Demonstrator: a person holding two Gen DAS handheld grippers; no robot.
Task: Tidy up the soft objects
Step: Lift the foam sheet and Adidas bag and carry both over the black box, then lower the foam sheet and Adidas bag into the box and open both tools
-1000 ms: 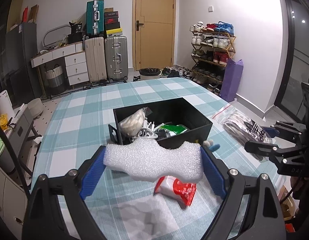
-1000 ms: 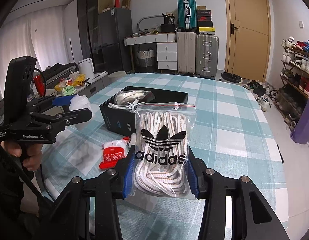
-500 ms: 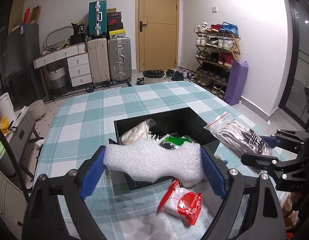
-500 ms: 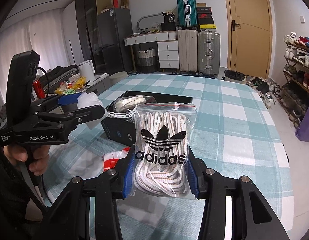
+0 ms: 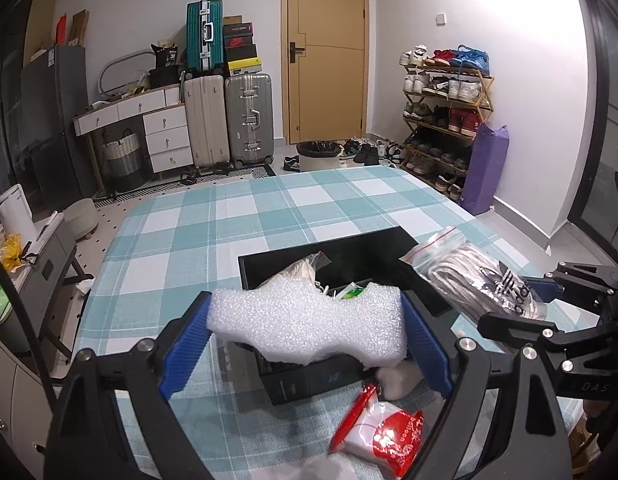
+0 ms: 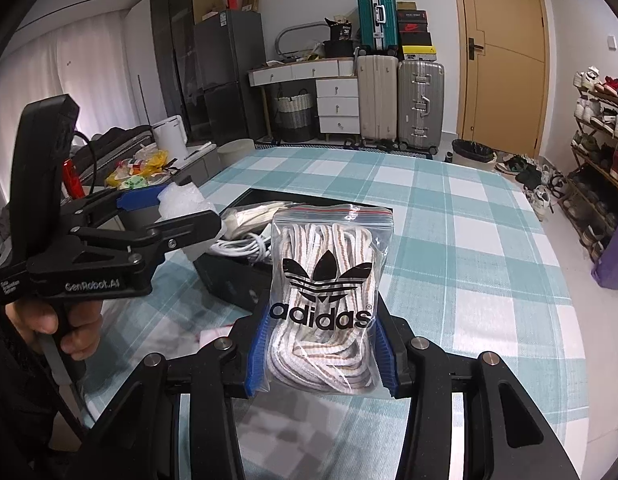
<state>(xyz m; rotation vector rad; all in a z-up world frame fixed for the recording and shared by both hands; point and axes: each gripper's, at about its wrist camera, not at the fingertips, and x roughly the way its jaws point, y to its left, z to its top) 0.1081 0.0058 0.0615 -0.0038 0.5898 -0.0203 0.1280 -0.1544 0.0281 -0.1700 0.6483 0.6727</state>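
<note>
Both loads have come forward over the black box [image 5: 393,248]: the white foam piece [image 5: 309,326], pinched in the left gripper [image 5: 305,334], hangs above its near edge. The right gripper [image 6: 321,354] clamps the bag of laces [image 6: 329,292] beside it. A red-and-white packet [image 5: 383,436] lies on the checked tablecloth [image 5: 245,216].

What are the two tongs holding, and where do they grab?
Left tongs pinch the white foam piece by its ends. Right tongs squeeze the bag of shoelaces at its lower sides.
</note>
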